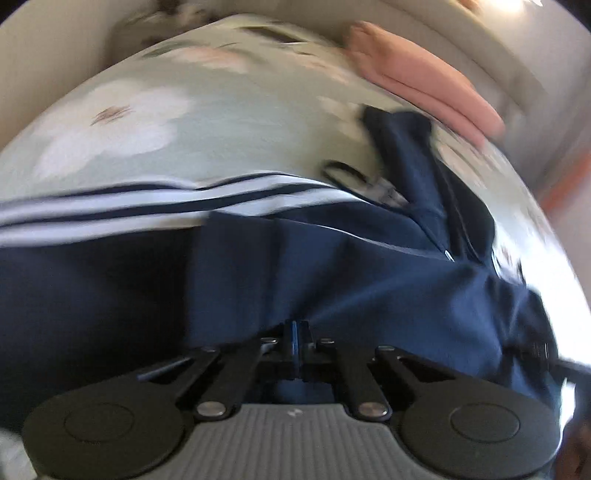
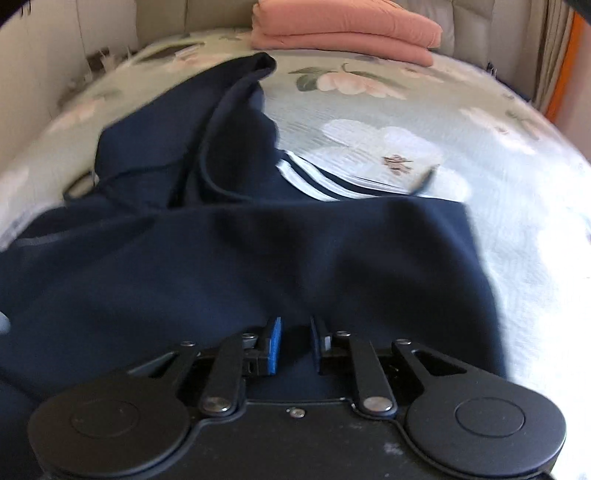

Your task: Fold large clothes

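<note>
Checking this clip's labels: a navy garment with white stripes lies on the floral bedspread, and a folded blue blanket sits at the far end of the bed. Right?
One detail is off. The folded blanket at the far end is salmon pink, not blue; the right wrist view shows it clearly. The navy garment with white stripes does lie on the floral bedspread.

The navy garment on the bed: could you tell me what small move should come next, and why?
Probably close the right hand-held gripper fully on the navy garment. Its pads stand apart with fabric between them, while the left hand-held gripper is already shut on cloth; both need a hold to lift the fold.
</note>
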Demonstrator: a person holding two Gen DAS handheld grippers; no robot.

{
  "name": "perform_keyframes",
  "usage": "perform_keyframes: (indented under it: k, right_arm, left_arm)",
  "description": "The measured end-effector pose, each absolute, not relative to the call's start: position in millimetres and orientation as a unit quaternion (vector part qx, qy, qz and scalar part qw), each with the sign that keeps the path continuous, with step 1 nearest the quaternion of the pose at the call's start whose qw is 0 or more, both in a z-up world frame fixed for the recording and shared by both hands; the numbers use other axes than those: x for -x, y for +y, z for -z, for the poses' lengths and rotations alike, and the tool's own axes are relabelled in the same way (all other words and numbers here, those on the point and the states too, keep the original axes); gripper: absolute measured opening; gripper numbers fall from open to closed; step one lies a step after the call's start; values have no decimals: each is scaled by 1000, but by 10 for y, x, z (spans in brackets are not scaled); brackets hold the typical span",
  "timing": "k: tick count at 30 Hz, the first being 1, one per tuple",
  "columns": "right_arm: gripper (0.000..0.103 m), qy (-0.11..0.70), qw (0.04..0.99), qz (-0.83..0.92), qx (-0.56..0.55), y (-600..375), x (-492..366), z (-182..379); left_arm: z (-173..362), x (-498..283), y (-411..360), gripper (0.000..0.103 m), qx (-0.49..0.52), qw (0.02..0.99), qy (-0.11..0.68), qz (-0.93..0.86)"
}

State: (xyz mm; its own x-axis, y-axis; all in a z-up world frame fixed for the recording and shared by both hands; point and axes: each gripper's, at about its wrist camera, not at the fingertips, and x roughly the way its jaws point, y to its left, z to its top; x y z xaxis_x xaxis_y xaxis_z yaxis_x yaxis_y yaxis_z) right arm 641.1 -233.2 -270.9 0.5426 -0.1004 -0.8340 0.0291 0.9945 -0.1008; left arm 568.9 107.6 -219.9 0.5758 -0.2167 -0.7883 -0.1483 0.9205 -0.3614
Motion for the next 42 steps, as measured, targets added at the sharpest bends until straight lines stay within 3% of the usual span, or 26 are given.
perform_keyframes:
  k: [3, 5, 7, 12, 14, 17, 25, 29, 31, 34, 35, 37, 42]
  right_arm:
    - [17, 496, 861, 87, 66, -2358, -6249, 2653]
    - [26, 504, 856, 95, 67, -2241, -6185, 2528]
    - [26, 474, 878, 45, 43, -1979, -6102, 2323]
    - [26, 439, 894, -70, 62, -1210, -6097, 2290]
    - [29, 504, 857, -79, 76, -1057, -6208, 2622]
    - [31, 497, 859, -79, 93, -973, -6178, 2678]
    - [31, 506, 854, -82, 88, -1001, -6232, 2653]
    - [32, 506, 856, -76, 81, -1005, -6239, 2645]
    - [32, 504, 857, -73, 82, -991, -6226, 2648]
    - [32, 502, 858, -73, 82, -998, -6206, 2650]
    - [32, 502, 858, -75, 78, -1010, -6207, 2652]
    - [32, 503, 858, -80, 69, -1047, -6209, 2652]
    - [32, 509, 855, -88, 37, -1149, -6198, 2597]
  left_arm:
    - [2101, -5472, 1321, 3, 240, 856, 457, 18]
    - [1953, -5267, 1395, 5, 226, 864, 449, 19]
    - [1855, -5063, 1485, 17, 221, 868, 444, 9]
    - [1773, -4553, 2004, 19, 262, 858, 433, -86]
    - [1792, -4393, 2280, 29, 288, 845, 427, -144]
    - [1836, -4151, 2694, 54, 340, 818, 412, -214]
    - [2162, -3947, 3415, 62, 486, 761, 328, -278]
    - [2274, -4081, 3516, 65, 502, 763, 292, -284]
    - [2308, -4234, 3486, 60, 488, 771, 288, -291]
    - [2309, -4484, 3453, 16, 438, 783, 309, -315]
    - [2292, -4524, 3441, 11, 432, 787, 307, -315]
    - [2112, -4560, 3338, 10, 404, 810, 290, -313]
    - [1307, -4698, 2591, 10, 213, 910, 243, -260]
